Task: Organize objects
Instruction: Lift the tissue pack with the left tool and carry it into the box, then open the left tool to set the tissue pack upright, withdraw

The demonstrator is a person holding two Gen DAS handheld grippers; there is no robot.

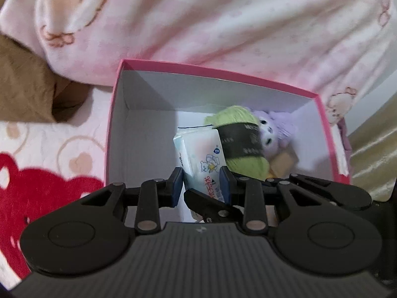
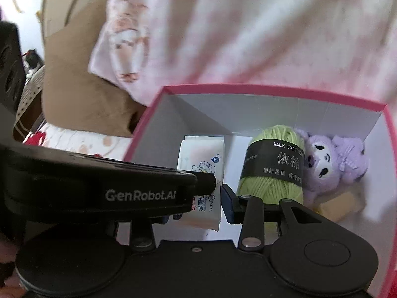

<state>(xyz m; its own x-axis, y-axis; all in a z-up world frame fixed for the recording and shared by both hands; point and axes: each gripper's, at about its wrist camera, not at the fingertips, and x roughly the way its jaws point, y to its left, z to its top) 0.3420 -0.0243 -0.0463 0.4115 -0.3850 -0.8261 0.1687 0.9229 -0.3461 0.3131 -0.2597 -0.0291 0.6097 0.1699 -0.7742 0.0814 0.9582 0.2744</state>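
Observation:
A pink box (image 1: 218,70) with white inner walls (image 2: 260,92) lies open on the bed. Inside lie a white wet-wipes pack (image 1: 201,154) (image 2: 202,159), a green yarn ball with a black label (image 1: 238,139) (image 2: 273,168), a purple plush toy (image 1: 275,129) (image 2: 332,161) and a tan block (image 1: 284,160) (image 2: 340,203). My left gripper (image 1: 202,186) has a blue pad on each side of the wipes pack's near end, with a small gap on the left. My right gripper (image 2: 218,198) is over the same pack; only its right pad (image 2: 228,206) shows, and the left gripper's body hides the other.
A pink and white blanket with bear prints (image 1: 223,19) (image 2: 248,29) is heaped behind the box. A brown cushion (image 1: 27,84) (image 2: 82,94) lies to the left. The bedsheet with red and cream patterns (image 1: 49,164) spreads left of the box.

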